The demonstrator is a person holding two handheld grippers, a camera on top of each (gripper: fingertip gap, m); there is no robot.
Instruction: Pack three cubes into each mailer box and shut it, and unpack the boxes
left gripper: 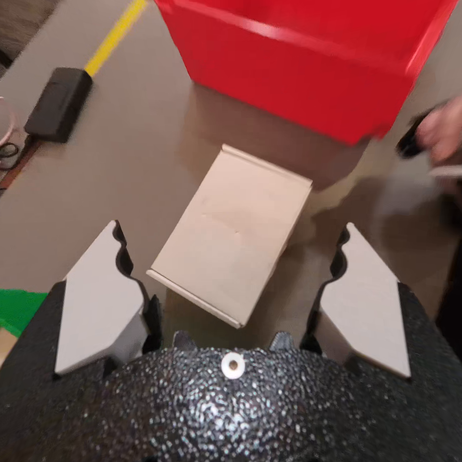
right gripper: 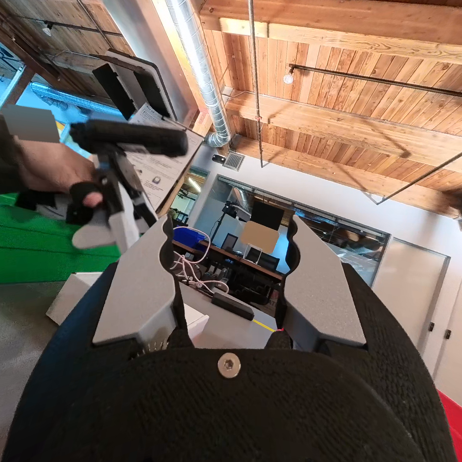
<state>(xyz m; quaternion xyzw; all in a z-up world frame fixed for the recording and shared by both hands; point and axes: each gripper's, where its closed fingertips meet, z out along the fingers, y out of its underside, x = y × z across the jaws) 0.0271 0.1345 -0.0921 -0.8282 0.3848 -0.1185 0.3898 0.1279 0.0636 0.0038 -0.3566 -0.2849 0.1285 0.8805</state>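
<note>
The closed mailer box point(left gripper: 232, 237) lay flat on the counter point(left gripper: 125, 175), turned at an angle, just in front of the left gripper point(left gripper: 231, 250). That gripper hung above it with its fingers point(left gripper: 100, 287) spread wide, holding nothing and touching nothing. Beyond the box, on the far side, stood a red bin point(left gripper: 312, 62); a black adapter point(left gripper: 58, 105) lay far off to the left, and a green bin point(left gripper: 17, 310) showed at the near left edge.

The right gripper point(right gripper: 230, 240) was tipped upward toward the ceiling and the far wall, its fingers point(right gripper: 140, 282) also wide and empty. It pointed away from the work, so it could offer no steadying hold on the box at that moment.

The main risk looked to be the skew of the box. Fingers coming straight down would likely have met its corners rather than its flat sides, and the light cardboard could have spun or slid along the smooth counter toward the red bin. A squeeze across the lid might have crushed it or jammed the flap instead of lifting it. With only one gripper engaged, prying the lid could have dragged the whole box up. The left view was blurred, which suggested quick motion, and a hasty approach could have knocked the box aside. No cubes were visible; whether any sat inside could not be told.
</note>
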